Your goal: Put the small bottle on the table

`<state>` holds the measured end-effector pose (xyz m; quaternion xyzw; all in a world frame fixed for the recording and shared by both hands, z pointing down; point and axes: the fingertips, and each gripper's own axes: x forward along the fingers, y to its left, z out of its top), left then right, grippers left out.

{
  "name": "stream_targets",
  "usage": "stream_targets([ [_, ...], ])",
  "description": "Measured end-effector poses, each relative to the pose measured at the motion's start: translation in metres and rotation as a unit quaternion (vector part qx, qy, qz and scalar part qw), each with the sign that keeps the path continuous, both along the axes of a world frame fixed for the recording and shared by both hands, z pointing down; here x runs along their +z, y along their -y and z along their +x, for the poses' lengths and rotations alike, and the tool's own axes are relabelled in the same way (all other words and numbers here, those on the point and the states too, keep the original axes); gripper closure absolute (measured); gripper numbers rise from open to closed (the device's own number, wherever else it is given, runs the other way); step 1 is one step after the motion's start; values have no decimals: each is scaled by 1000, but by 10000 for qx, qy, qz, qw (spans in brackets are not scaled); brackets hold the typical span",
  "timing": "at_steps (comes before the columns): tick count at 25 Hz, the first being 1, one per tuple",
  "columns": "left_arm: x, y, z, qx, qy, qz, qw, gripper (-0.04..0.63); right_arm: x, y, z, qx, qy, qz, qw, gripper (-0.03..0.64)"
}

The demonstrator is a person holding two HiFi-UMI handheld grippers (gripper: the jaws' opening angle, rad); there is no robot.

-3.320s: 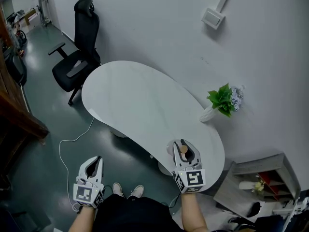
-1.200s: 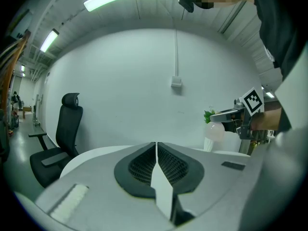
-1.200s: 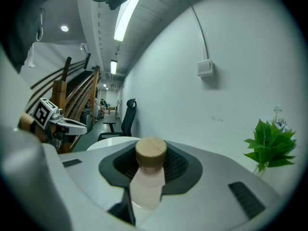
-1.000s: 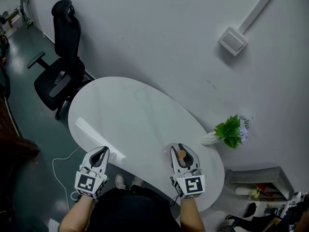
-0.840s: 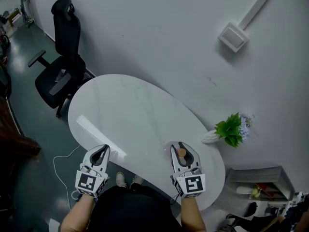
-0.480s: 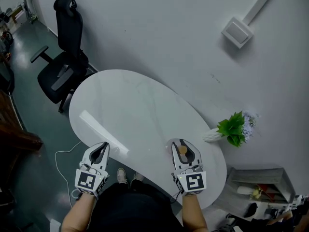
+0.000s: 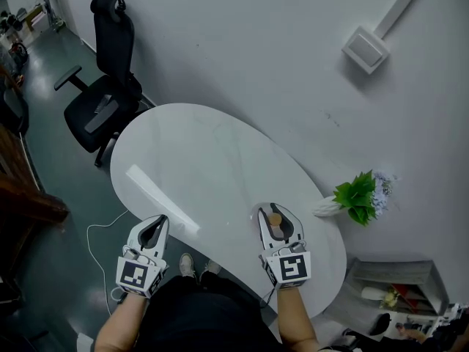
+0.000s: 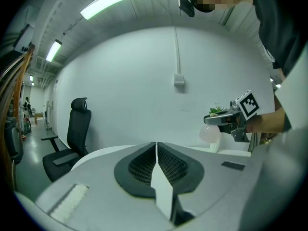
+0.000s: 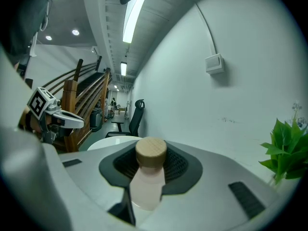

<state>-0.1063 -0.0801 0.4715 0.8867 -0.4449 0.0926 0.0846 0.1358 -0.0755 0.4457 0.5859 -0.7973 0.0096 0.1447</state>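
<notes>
We hold the small bottle (image 9: 146, 184) in the right gripper (image 7: 275, 210). Its fingers (image 9: 185, 170) are clamped on the neck just under the cork (image 9: 151, 152), one on each side, so nothing has to be reached for. The bottle's long axis stands upright, crosswise to the line the fingers point along. The cork points up and the pale body hangs below the fingers towards the desk (image 7: 198, 160). In the left gripper view we judge the base to be just above the desk top, though we cannot tell whether a gap is left. In the head view the bottle sits over the near right part of the desk, a little in from the near edge. The plant (image 7: 359, 196) is well apart at the far right edge.

The left gripper (image 7: 152, 227) is at the near left edge, its fingers (image 8: 139, 166) closed together on nothing and well apart from the bottle, so the right hand is the one placed for the job. The coming move turns on the drop straight down along the bottle's own axis, base flat on the desk before the fingers part.
</notes>
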Motion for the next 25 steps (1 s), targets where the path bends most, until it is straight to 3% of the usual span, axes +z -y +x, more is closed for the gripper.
stream_targets([
  [10,2,-6,-7,-71,57,14,10000,581,13,26,-11,-144,36,11,9999,514],
  [25,6,-9,-14,-175,213,-44,9996,581,70,58,-20,-407,-75,-335,9986,514],
])
